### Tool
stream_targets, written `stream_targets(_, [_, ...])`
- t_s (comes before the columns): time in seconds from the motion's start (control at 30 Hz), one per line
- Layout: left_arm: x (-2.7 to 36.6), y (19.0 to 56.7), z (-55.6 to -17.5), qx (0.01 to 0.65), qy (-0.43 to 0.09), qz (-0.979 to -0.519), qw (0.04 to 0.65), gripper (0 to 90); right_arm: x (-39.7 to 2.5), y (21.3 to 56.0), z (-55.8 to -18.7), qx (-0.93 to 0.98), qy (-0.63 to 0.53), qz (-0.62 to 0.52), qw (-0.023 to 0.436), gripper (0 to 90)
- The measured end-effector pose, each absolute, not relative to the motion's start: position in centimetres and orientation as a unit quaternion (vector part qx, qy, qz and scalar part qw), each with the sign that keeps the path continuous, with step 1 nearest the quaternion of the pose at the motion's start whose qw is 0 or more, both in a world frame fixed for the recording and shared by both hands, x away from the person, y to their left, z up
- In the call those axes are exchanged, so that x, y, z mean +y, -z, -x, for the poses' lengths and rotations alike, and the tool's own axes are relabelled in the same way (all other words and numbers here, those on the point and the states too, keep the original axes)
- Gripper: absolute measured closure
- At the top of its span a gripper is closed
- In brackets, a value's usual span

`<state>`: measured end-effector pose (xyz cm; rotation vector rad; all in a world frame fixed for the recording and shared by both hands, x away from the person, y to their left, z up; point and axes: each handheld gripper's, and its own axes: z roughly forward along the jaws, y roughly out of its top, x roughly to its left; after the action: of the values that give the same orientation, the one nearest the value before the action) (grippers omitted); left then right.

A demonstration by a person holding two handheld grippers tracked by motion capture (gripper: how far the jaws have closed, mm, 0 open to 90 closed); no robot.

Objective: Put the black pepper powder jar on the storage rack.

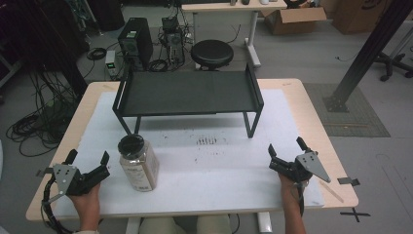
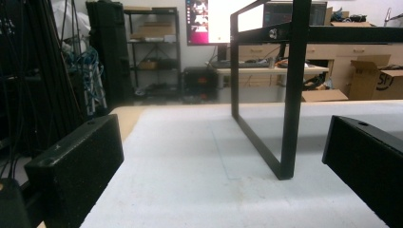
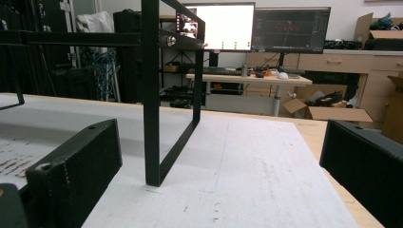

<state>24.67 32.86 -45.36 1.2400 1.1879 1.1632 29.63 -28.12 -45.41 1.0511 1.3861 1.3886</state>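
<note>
Currently, findings run from the near edge outward.

Left gripper point(image 1: 87, 157): held in the person's left hand point(image 1: 86, 195) at the near left corner of the table point(image 1: 311, 122). Jaws stand wide apart with nothing between them. Its own view confirms this, a black jaw at each lower corner and bare white mat point(image 2: 199, 161) in the gap.

Right gripper point(image 1: 285, 145): held in the right hand point(image 1: 290, 187) at the near right edge of the mat. Jaws apart, nothing held. The grey three-cornered plate on top points toward the table's right edge.

Jar point(image 1: 139, 162): upright on the mat, just beside the left gripper on its right and apart from it. Black lid on; pale contents show through clear walls; a label faces the near side. Well apart from the right gripper.

Mat: white sheet over most of the wooden table top. Dark scuff marks point(image 1: 208, 141) lie near its middle, between the jar and the rack's right legs.

Rack point(image 1: 187, 91): black metal shelf standing on the far half of the mat, raised on frame legs, low rails at both ends, top surface bare. One leg frame point(image 2: 285, 95) stands ahead of the left gripper in its view, another point(image 3: 157, 95) ahead of the right gripper in its view.

Beyond the table: black round stool point(image 1: 212, 53), computer tower point(image 1: 135, 41) and loose cables on the floor; cardboard box point(image 1: 294, 19) by a far desk. Lit monitors point(image 3: 252, 28) show in the right gripper view.
</note>
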Motion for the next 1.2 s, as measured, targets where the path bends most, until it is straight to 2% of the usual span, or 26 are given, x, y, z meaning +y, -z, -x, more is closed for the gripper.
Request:
stream_targets(0.47, [33.0, 45.4, -24.6, 0.493, -0.484, -0.507, 0.515, 0.2, -28.1, 45.4, -29.6, 0.559, -0.559, -0.423, 0.443, 0.0])
stream_targets(0.73, [33.1, 45.3, -24.2, 0.500, -0.486, -0.486, 0.528, 0.2, -28.1, 45.4, -29.6, 0.559, -0.560, -0.423, 0.443, 0.0])
stream_targets(1.2, [31.8, 42.4, -22.1, 0.492, -0.492, -0.483, 0.532, 0.2, -28.1, 45.4, -29.7, 0.560, -0.558, -0.422, 0.443, 0.0])
